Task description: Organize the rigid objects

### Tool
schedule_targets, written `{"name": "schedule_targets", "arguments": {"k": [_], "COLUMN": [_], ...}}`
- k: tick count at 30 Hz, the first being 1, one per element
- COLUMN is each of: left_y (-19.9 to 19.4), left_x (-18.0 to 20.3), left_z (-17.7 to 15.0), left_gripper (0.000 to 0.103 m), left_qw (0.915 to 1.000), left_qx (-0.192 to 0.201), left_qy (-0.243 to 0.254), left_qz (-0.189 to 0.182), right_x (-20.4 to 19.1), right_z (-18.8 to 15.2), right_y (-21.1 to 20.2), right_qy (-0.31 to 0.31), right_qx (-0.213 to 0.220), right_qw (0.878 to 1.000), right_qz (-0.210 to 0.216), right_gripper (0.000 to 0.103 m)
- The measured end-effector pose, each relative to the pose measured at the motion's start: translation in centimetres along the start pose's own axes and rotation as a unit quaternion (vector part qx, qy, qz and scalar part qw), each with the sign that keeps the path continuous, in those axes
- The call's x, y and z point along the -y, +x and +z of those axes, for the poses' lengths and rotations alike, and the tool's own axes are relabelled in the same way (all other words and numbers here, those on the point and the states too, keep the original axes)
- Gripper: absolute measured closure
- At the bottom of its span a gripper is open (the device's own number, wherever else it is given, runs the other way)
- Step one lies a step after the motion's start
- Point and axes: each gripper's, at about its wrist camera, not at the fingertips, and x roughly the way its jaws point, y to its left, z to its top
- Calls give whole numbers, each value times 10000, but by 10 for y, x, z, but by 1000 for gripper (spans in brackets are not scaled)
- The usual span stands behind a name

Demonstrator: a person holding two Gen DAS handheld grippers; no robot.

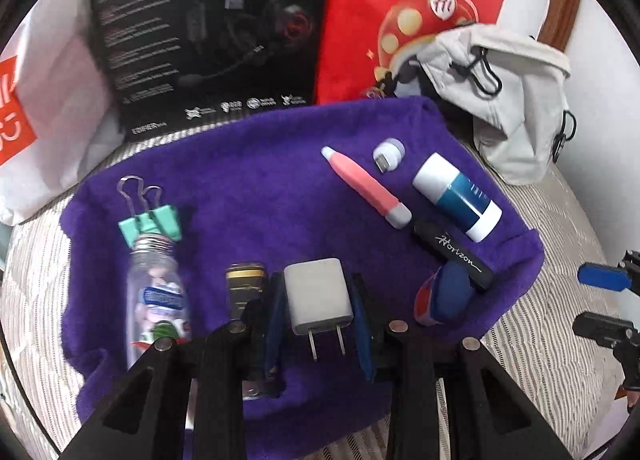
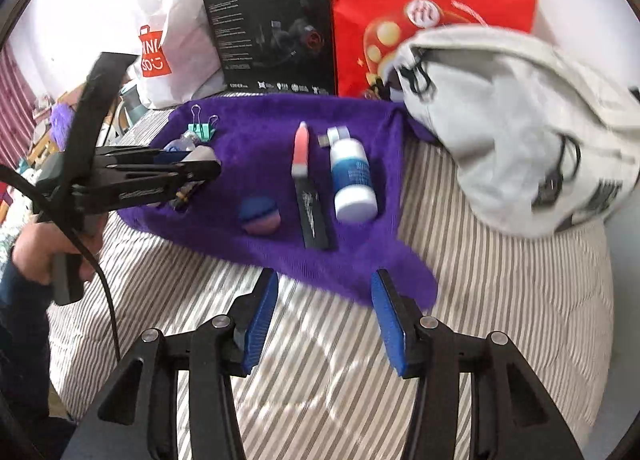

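Setting: a purple towel (image 1: pixel 256 179) is lying spread over a striped bed cover (image 2: pixel 500 300), with small hard items laid out on it.
Left gripper (image 1: pixel 318 320): its tongs are closing narrowly on a white plug adapter (image 1: pixel 318 296), blue pads pressing both flanks, prongs pointing back toward the camera.
Right gripper (image 2: pixel 324 320): its tongs are standing partly apart with nothing between them, hanging over the striped cover just off the towel's near edge.
Left-hand group: a clear small bottle (image 1: pixel 158 296), a mint binder clip (image 1: pixel 154 221) at its top, and a gold-and-black item (image 1: pixel 244 288) just beside the adapter.
Right-hand group: a pink pen-like stick (image 1: pixel 366 187), a small white USB piece (image 1: pixel 388 155), a blue-and-white bottle (image 1: pixel 458 197), a black stick with script lettering (image 1: pixel 454 254) and a blue-and-pink round item (image 1: pixel 442 296).
Step in hand, as a judgement: the adapter is likely being carried to a spot on the towel.
Doing it well: lowering the adapter onto bare towel between the two groups, keeping it level, then easing the tongs apart only once it is resting.
Watching for: the gold-and-black item is sitting very close, so the outer finger could be nudging it.
Right gripper's part: staying clear of the left gripper's path.
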Motion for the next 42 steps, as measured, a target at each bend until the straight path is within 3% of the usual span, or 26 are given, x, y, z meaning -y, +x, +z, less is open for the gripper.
{"name": "schedule_targets", "arguments": {"k": [4,12,20,31,34,35,36,38,42], "left_y": [15,18,16,-18,-37,-44,-50,-63,-77], "left_x": [4,6,6,17,18,17,14,10,-1], "left_z": [-8,-16,-18,-24,-31,-35,-38,-46,-60], "left_gripper": [73,73,67,64,45,31,25,22,6], "left_qw": [9997,9986,9983,9991,9992,9992,9992,9991,9989], "left_qx": [-194,-199,-249,-43,78,138,192,297,290], "left_qy": [132,403,501,413,373,326,280,159,-156], "left_qz": [74,292,191,98,139,173,204,240,337], "right_x": [8,12,8,0,-6,-9,-9,-14,-27], "right_z": [-15,-28,-32,-36,-36,-35,-35,-35,-36], "right_y": [6,11,5,-15,-20,-21,-23,-25,-29], "right_qy": [305,446,450,624,722,767,804,951,1049], "right_qx": [-105,-307,-279,-37,80,128,172,274,340], "right_qw": [9995,9985,9985,9980,9972,9967,9963,9948,9928], "right_qz": [71,102,126,80,-155,-240,-249,-234,-478], "right_gripper": [54,52,52,49,36,32,31,25,16]}}
